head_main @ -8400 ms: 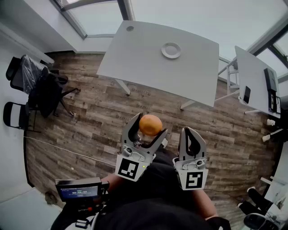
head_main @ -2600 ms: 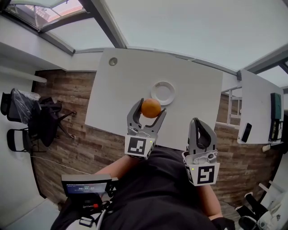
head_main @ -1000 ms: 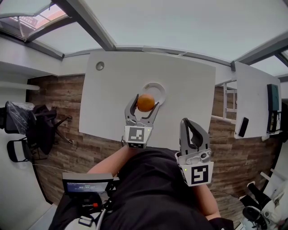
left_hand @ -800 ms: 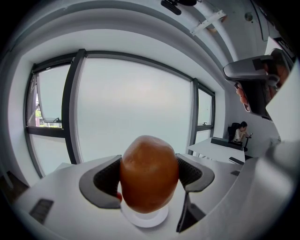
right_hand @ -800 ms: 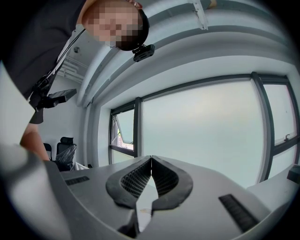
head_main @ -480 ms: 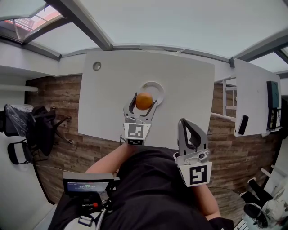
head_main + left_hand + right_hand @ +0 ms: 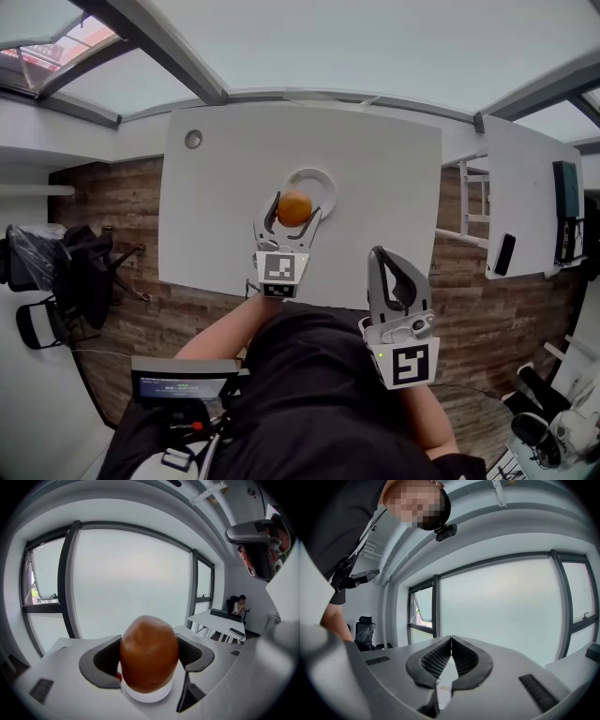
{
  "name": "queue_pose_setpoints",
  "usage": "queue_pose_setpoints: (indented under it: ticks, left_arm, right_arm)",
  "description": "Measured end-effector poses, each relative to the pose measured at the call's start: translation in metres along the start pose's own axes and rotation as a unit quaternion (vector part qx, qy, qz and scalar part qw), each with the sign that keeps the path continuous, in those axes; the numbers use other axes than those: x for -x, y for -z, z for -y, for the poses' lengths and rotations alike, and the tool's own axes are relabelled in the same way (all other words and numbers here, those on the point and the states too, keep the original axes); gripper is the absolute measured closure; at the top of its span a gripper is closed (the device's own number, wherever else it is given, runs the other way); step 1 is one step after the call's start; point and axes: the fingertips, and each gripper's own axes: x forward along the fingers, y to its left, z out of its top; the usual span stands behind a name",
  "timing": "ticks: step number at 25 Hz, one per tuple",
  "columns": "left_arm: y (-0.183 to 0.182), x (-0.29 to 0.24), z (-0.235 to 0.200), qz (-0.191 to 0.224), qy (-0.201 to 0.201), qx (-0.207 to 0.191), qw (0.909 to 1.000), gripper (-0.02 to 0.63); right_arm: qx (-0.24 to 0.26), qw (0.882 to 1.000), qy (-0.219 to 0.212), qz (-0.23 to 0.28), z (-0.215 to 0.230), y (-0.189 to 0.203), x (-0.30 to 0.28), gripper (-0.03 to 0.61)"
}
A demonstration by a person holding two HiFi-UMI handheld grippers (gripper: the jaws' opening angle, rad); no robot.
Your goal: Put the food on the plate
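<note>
Food (image 7: 294,207): round, orange-brown piece at the centre of the head view, over the near-left part of the plate. Contact with the plate cannot be confirmed.
Handling: judged light, firm and smooth-skinned. The round shape is likely to roll on release. Grip across the widest part, as now.
Left hand-held gripper (image 7: 293,208): jaws narrowed onto the food, one pad on each side.
Plate (image 7: 328,181): small, white, partly under the food and just beyond it.
Release: judged best low over the plate's middle.
Right hand-held gripper (image 7: 389,259): jaws pressed together with nothing between them, lower right of the head view, close to the person's body.
Desk (image 7: 394,187): white, carries the plate.
</note>
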Motion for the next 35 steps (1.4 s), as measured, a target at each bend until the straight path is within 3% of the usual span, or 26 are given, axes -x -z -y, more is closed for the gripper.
queue_pose_setpoints:
  ticks: [35]
  left_arm:
    - [0.034, -0.055, 0.003, -0.055, 0.024, -0.027, 0.9979, 0.267]
  right_arm:
    - [0.008, 0.999, 0.032, -0.022, 0.023, 0.011, 0.004, 0.571]
